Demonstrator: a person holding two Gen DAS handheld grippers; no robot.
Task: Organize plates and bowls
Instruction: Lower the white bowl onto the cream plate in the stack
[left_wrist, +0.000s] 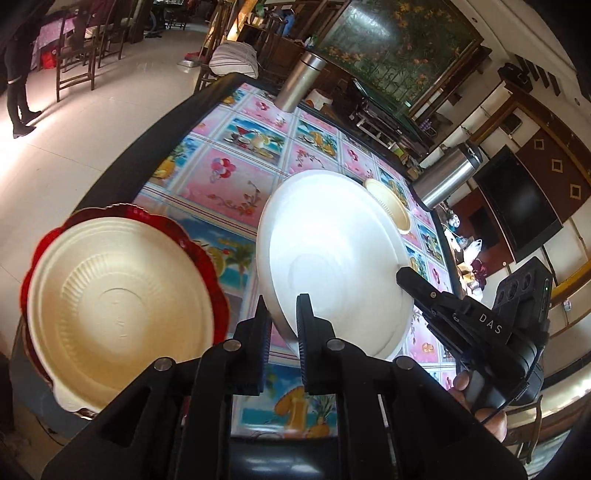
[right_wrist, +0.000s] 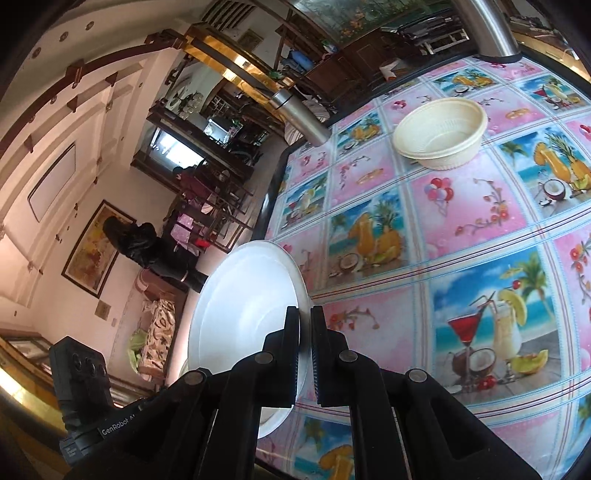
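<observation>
Both grippers, left (left_wrist: 282, 321) and right (right_wrist: 304, 328), clamped on white plate (left_wrist: 332, 254), its near rim hidden behind fingers.

white plate (left_wrist: 332, 258) | cream plate (left_wrist: 118, 306) | red plate (left_wrist: 199, 251) | fruit-print tablecloth (left_wrist: 236, 177)

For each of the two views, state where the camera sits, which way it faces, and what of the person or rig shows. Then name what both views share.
Left wrist: on the left claw, facing down over the table; shows the right claw and fingers on its handle.
Right wrist: on the right claw, facing across the table; shows the other gripper's body.
Shared: white plate, gripped by both claws; cream bowl.
</observation>
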